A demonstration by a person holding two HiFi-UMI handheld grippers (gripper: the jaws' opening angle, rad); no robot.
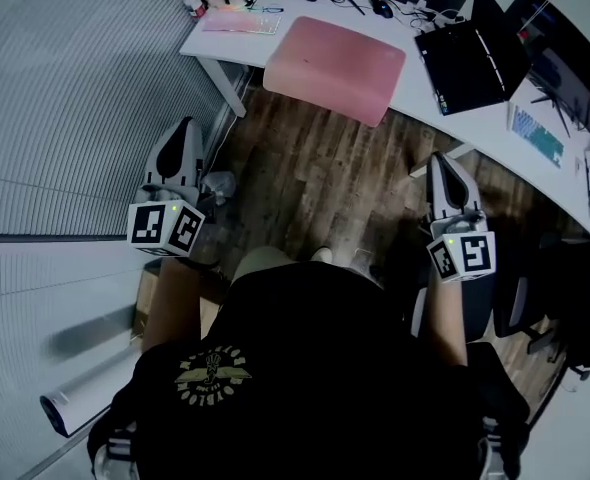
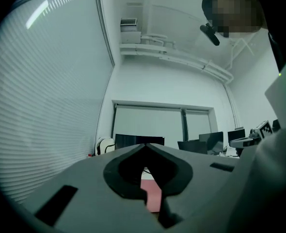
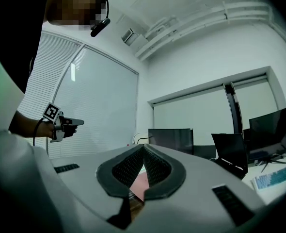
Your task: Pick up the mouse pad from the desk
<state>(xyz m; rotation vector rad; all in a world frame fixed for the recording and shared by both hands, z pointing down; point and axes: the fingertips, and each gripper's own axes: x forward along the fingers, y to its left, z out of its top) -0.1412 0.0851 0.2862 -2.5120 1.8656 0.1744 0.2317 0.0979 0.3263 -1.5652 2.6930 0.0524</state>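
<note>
A pink mouse pad (image 1: 335, 66) lies on the white desk (image 1: 475, 118), hanging over its front edge. Through the gap of each gripper's jaws a slice of the pink mouse pad (image 2: 152, 194) (image 3: 139, 183) shows far ahead. My left gripper (image 1: 182, 138) is held over the wooden floor, well short and to the left of the pad, jaws shut with nothing in them. My right gripper (image 1: 442, 166) hangs near the desk's front edge, right of the pad, also shut and empty. Both point level toward the desk.
A black laptop (image 1: 472, 56) stands open right of the pad, a lit keyboard (image 1: 241, 21) to its left, another keyboard (image 1: 537, 134) at the far right. Cables and a mouse (image 1: 380, 7) lie behind the pad. Window blinds (image 1: 65, 88) run along the left.
</note>
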